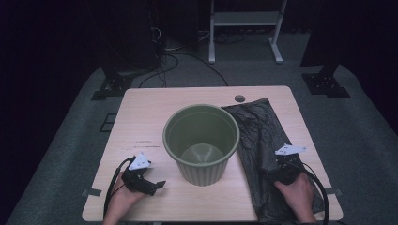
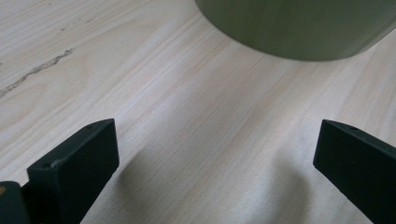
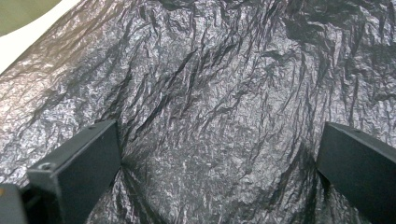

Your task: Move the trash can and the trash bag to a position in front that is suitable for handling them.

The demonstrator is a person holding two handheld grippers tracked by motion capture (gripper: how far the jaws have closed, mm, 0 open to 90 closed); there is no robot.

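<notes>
An empty olive-green ribbed bin (image 1: 201, 140) stands upright in the middle of the wooden table (image 1: 141, 117). A crinkled black plastic bag (image 1: 260, 136) lies flat to its right, reaching the table's front edge. My left gripper (image 1: 157, 186) rests low on the wood at the front left, jaws pointing toward the bin. In the left gripper view, the left gripper (image 2: 217, 135) is open over bare wood, with the bin's base (image 2: 299, 28) just ahead. My right gripper (image 1: 271, 172) sits on the bag. In the right gripper view, the right gripper (image 3: 219, 140) is open with the bag (image 3: 224, 84) between its jaws.
A round cable hole (image 1: 240, 98) is near the table's back edge. Behind the table stand a white frame (image 1: 246, 18) and black stand bases (image 1: 110, 86) with cables on the grey floor. Bare wood lies left of the bin.
</notes>
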